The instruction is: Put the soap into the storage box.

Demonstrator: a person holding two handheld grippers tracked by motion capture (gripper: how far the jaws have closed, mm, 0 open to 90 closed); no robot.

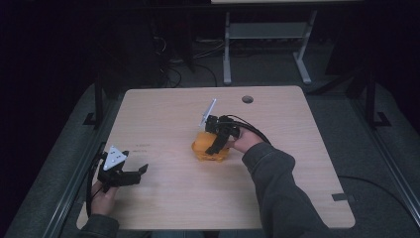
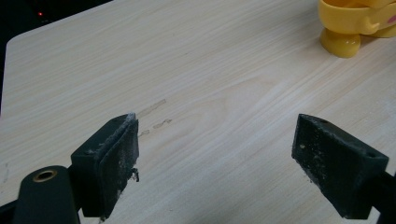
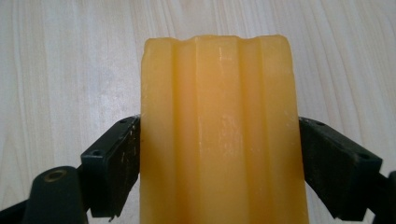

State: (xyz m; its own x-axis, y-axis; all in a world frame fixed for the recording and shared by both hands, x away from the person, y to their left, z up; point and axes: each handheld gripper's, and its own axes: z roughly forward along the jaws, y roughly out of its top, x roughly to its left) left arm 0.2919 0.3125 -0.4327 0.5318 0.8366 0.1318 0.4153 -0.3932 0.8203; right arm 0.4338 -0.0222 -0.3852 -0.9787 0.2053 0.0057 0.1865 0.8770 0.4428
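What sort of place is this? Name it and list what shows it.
Probably a lab or workshop set up for recording, not a home. A bare wooden table stands in a dark room, cables lie on the floor behind it, and a metal-framed bench stands beyond. A person works a yellow toy with two grippers.

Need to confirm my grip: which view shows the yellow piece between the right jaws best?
The right gripper view: the yellow piece sits between both jaws, touching them. High view shows the right gripper over an orange-yellow thing.

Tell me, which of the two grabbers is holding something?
The right gripper: its jaws press both sides of the yellow-orange ridged block. The left gripper, at the table's near left, is open with nothing between its jaws.
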